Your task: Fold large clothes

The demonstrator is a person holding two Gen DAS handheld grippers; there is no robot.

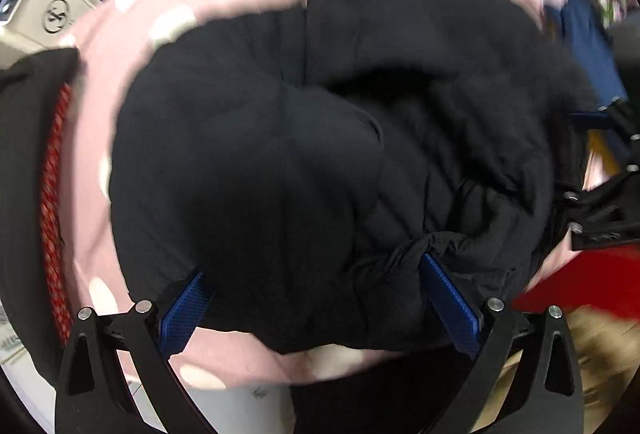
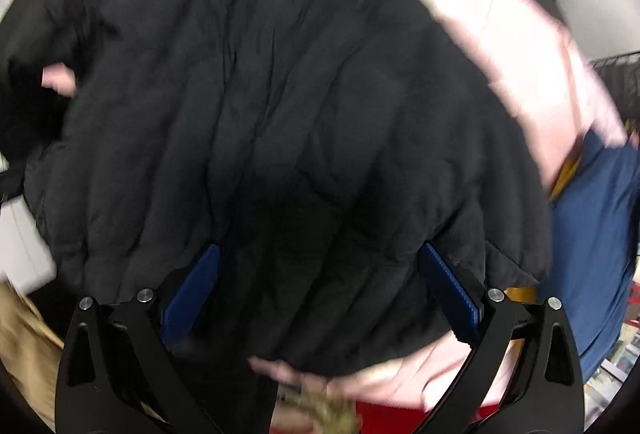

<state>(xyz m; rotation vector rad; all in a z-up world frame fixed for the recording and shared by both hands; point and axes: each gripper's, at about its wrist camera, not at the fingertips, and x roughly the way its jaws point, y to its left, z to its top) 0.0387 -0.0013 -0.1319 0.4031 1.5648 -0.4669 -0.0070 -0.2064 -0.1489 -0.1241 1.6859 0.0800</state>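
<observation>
A black quilted jacket (image 1: 320,137) lies bunched on a pink sheet with pale dots (image 1: 132,45), filling most of both wrist views; in the right wrist view its stitched panels (image 2: 280,105) spread wide over the same pink sheet (image 2: 520,45). The left claw (image 1: 316,298) has its blue-padded fingers (image 1: 448,298) spread wide, with a thick fold of the jacket bulging between them and a puckered bit of cloth touching the tip of the right-hand pad. The right claw (image 2: 320,286) is likewise spread, its blue fingers (image 2: 448,286) lying against the jacket on either side of a dark fold. In the left wrist view the right claw's black frame (image 1: 604,209) shows at the jacket's far edge. Near it lie a red cloth (image 1: 580,282), a navy garment (image 1: 584,45) and, at the left, a red-patterned fabric (image 1: 52,218).
</observation>
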